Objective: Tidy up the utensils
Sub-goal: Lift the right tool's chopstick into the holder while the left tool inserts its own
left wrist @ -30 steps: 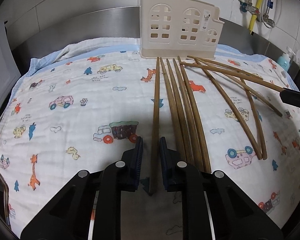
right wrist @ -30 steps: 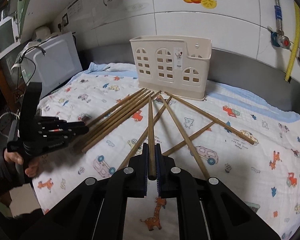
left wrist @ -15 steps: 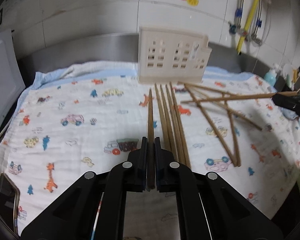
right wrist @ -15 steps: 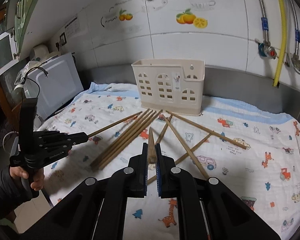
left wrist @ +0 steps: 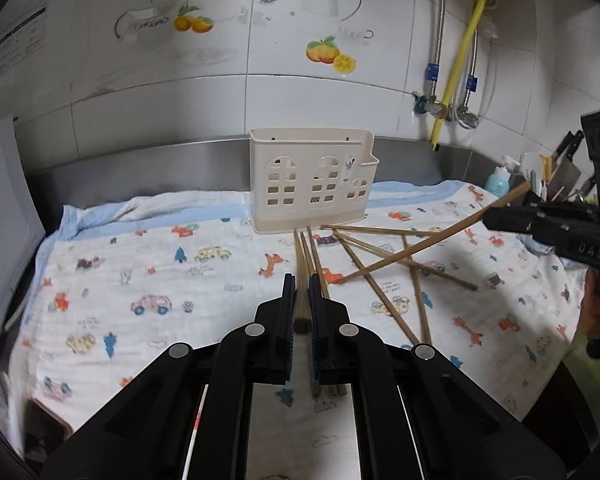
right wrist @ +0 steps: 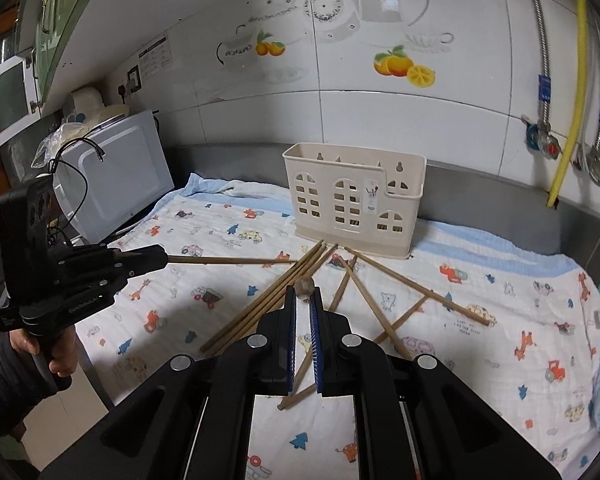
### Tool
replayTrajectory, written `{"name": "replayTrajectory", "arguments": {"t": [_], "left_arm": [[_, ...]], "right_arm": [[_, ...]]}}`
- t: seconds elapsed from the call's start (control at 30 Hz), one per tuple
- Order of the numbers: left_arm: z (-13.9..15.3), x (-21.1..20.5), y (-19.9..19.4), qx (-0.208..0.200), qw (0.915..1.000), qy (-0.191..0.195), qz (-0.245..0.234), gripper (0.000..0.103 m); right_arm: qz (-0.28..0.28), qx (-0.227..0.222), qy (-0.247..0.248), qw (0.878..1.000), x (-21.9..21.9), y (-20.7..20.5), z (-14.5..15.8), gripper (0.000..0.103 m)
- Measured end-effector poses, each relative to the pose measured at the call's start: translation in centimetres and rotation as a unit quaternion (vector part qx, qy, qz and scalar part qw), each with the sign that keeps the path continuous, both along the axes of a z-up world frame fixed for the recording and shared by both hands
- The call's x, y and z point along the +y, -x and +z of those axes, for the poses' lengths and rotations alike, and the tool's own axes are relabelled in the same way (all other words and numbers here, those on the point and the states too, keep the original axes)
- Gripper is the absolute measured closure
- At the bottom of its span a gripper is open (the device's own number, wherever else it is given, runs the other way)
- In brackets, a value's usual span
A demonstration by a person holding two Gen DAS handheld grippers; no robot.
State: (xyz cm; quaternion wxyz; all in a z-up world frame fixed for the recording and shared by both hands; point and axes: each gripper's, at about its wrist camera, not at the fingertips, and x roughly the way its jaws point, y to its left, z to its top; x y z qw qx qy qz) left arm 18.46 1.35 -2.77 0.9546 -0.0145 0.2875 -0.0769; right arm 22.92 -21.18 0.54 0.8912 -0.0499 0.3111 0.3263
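Both grippers have risen; left gripper and right gripper each pinch a slim brown chopstick.

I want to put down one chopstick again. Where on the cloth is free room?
Free: the cloth left of the chopstick bundle, toward the microwave. Crowded: the crossed chopsticks in front of the holder.
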Motion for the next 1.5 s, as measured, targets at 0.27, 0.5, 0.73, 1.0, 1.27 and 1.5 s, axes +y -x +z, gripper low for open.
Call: {"name": "replayTrajectory", "arguments": {"t": [0.27,0.5,0.73,1.0,1.27,1.5], "left_arm": [[3.8,-0.4,-2.0,-0.022,0.9994,-0.025,-0.014,0.098],[7.0,-1.3,-4.6,-0.041,0.9977,-0.046,-0.029,0.098],[11.0,-2.1,-6.7,-0.078,0.9946,-0.058,-0.036,0.098],[15.7,-2.7,-8.3,-0.131,0.9881,-0.070,-0.037,0.098],[19.6,-3.3,-10.3,-0.190,0.9783,-0.077,-0.032,0.098],[20.0,-3.0,-13.1,-0.213,0.9749,-0.062,-0.023,0.098]], "right_arm": [[-0.021,-0.029,0.020,0.999,0.1,-2.5,5.2,0.096],[-0.043,-0.067,0.040,0.996,0.4,-5.1,9.9,0.096],[-0.080,-0.109,0.017,0.991,0.7,-8.8,13.1,0.096],[-0.118,-0.133,-0.024,0.984,1.2,-14.3,14.5,0.096],[-0.140,-0.111,-0.040,0.983,1.7,-18.5,12.2,0.096],[-0.141,-0.091,-0.039,0.985,2.1,-20.2,9.3,0.097]]}}
